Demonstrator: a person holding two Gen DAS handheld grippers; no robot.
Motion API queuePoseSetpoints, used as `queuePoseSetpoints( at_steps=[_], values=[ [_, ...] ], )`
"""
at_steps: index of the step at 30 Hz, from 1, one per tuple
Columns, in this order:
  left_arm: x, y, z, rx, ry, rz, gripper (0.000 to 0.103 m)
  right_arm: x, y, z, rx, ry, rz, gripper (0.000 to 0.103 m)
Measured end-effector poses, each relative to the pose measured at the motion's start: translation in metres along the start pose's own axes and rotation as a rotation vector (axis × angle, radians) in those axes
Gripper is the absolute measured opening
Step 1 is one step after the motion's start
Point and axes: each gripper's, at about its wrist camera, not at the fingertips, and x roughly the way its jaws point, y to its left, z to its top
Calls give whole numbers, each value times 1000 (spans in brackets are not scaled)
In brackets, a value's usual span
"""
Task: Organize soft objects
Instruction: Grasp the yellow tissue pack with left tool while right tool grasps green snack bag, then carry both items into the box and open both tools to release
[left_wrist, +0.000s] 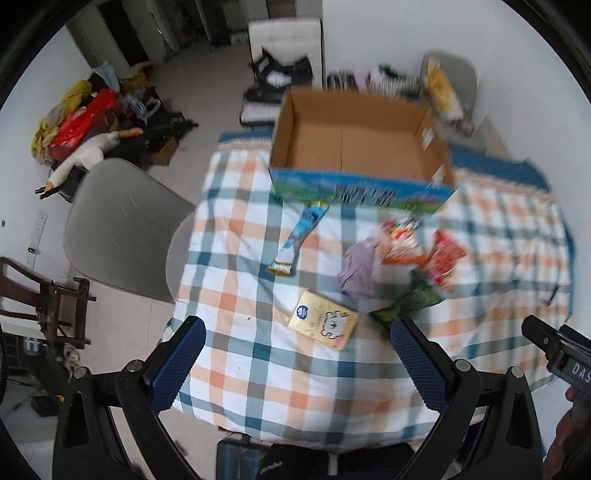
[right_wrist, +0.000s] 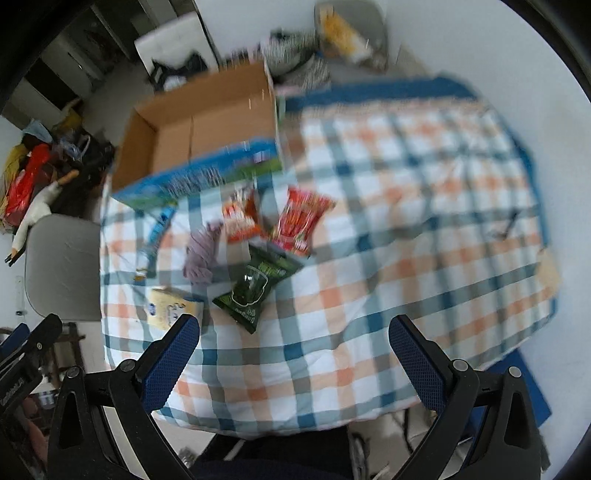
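Observation:
An open cardboard box (left_wrist: 354, 144) (right_wrist: 207, 125) with a blue printed front stands empty at the back of the checked tablecloth (left_wrist: 258, 369) (right_wrist: 351, 295). In front of it lie a long blue-and-white packet (left_wrist: 299, 236) (right_wrist: 157, 236), a crumpled lilac cloth (left_wrist: 358, 266) (right_wrist: 201, 254), an orange-red snack bag (left_wrist: 402, 240) (right_wrist: 240, 221), a red snack bag (left_wrist: 445, 262) (right_wrist: 303, 218), a green snack bag (left_wrist: 406, 306) (right_wrist: 255, 284) and a yellow tissue pack (left_wrist: 323, 324) (right_wrist: 171, 304). My left gripper (left_wrist: 297, 345) and right gripper (right_wrist: 293, 341) both hover open above the table's near part, holding nothing.
A grey chair (left_wrist: 122, 225) (right_wrist: 62, 266) stands at the table's left side. Bags, clothes and a white toy goose (left_wrist: 88, 155) are piled on the floor at the far left. Another chair (left_wrist: 450, 85) with a yellow bag stands behind the table by the white wall.

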Motion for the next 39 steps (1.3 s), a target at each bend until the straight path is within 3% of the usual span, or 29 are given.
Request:
queuePoseSetpoints(
  at_steps=[2, 7, 11, 15, 17, 19, 21, 23, 25, 28, 30, 32, 34, 39],
  values=[
    [38, 5, -3, -17, 84, 14, 103, 46, -2, 13, 28, 76, 8, 103],
    [131, 24, -9, -207, 317, -86, 103, 142, 0, 33, 105, 193, 43, 100],
    [181, 37, -19, -389, 429, -168, 103, 192, 6, 32, 173, 265, 81, 99],
    [226, 42, -27, -531, 526, -205, 103, 233, 14, 29, 256, 348, 130, 94],
    [245, 41, -33, -585, 564, -222, 103, 249, 20, 29, 280, 380, 147, 88],
    [256, 38, -37, -604, 567, -204, 97, 259, 28, 25, 280, 399, 154, 66],
    [261, 32, -39, -577, 553, -197, 82, 267, 36, 25, 261, 415, 158, 51],
    [260, 23, -42, -517, 528, -186, 81, 269, 46, 26, 187, 424, 131, 46],
    [246, 7, -42, -375, 491, -140, 80, 265, 54, 26, 100, 420, 95, 39],
    [225, -30, -45, -86, 408, -14, 79, 259, 70, 25, -78, 412, 5, 38],
    [223, -53, -52, 51, 378, 37, 79, 265, 81, 25, -172, 399, -51, 38],
    [230, -68, -56, 91, 381, 39, 79, 280, 93, 25, -219, 403, -68, 39],
    [243, -78, -62, 88, 435, 22, 79, 291, 102, 23, -233, 404, -70, 43],
    [241, -73, -79, -46, 453, -60, 79, 296, 97, 23, -179, 367, -24, 55]
  ],
)
